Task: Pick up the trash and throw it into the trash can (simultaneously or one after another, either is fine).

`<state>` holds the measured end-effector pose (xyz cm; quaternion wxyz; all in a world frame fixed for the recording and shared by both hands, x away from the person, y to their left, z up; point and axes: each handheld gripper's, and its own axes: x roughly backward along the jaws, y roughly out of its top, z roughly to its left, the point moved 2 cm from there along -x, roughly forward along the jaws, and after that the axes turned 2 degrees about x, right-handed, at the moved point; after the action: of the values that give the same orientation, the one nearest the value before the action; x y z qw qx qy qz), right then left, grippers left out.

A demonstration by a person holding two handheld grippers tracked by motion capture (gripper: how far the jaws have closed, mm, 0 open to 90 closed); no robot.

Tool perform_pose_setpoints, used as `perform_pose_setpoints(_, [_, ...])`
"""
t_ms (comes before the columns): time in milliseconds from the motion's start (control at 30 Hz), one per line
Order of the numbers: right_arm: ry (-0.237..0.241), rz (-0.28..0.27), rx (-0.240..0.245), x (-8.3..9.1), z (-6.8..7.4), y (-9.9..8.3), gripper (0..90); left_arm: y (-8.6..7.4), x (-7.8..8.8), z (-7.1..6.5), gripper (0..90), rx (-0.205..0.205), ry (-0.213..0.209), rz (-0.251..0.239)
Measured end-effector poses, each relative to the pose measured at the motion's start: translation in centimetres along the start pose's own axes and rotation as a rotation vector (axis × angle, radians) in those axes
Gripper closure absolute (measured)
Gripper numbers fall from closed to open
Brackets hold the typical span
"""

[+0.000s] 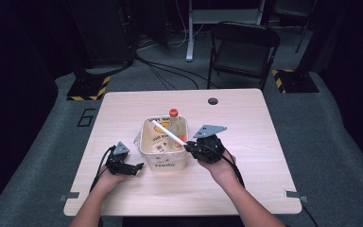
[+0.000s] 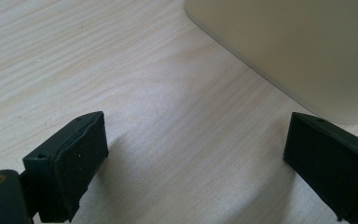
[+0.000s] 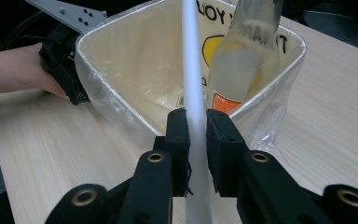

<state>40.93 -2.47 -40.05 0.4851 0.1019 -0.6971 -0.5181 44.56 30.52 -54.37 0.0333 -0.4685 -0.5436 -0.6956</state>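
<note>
Rod: white, long axis slanted, far end over bin, near end pinched in R gripper, jaws closed on it. Bottle: upright in bin. L gripper: jaws wide apart, empty, beside bin on table.

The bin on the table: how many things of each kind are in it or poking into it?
Bottles: 1, a clear one with an orange cap
White sticks: 1, held by the right gripper over the bin
Total: 2

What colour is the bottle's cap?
Orange-red; the bottle cap shows best in the high view.
</note>
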Motion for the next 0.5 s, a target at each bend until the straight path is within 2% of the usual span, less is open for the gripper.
perform_pose_setpoints(400, [-0.021, 0.018, 0.027, -1.5, 0.2, 1.4, 77.7, 0.0, 0.0, 0.0, 5.9, 0.000, 0.000, 0.001])
perform_pose_setpoints(500, [-0.021, 0.014, 0.031, -1.8, 0.4, 1.7, 72.0, 0.0, 0.0, 0.0, 5.9, 0.000, 0.000, 0.000])
